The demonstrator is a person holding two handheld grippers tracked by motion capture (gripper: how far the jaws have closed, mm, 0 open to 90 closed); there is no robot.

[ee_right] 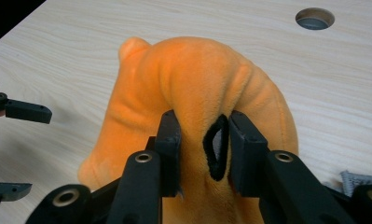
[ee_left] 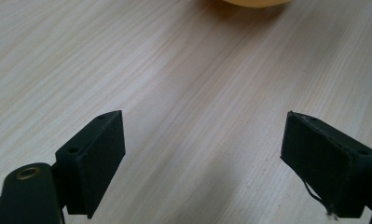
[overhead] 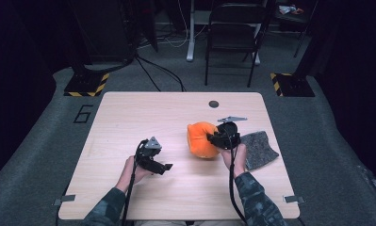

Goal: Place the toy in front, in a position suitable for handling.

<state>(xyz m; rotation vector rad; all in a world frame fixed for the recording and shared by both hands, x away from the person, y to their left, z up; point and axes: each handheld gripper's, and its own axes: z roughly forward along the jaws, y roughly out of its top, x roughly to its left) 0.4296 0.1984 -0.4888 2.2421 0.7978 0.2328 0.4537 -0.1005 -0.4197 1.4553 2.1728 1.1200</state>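
On table (overhead: pixel 129 117), right of centre, sits orange plush (overhead: pixel 202 140); right gripper (overhead: pixel 213 138) clamped on it from its right side. Right gripper view: both jaws pinch a fold of plush (ee_right: pixel 197 84), fabric bunched between pads, a small black-edged patch showing in the pinch. Plush base rests on the wood. Grey felt piece (overhead: pixel 258 149) lies just right of that hand, flat near table's right edge; its corner peeks in at right gripper view (ee_right: pixel 358 179). Round hole (overhead: pixel 214 104) in tabletop behind plush. Left gripper (overhead: pixel 168 167) hovers low at front left-centre, apart from plush, jaws spread wide, nothing between them, bare wood below. Left gripper view: plush edge (ee_left: pixel 256 2) at top.
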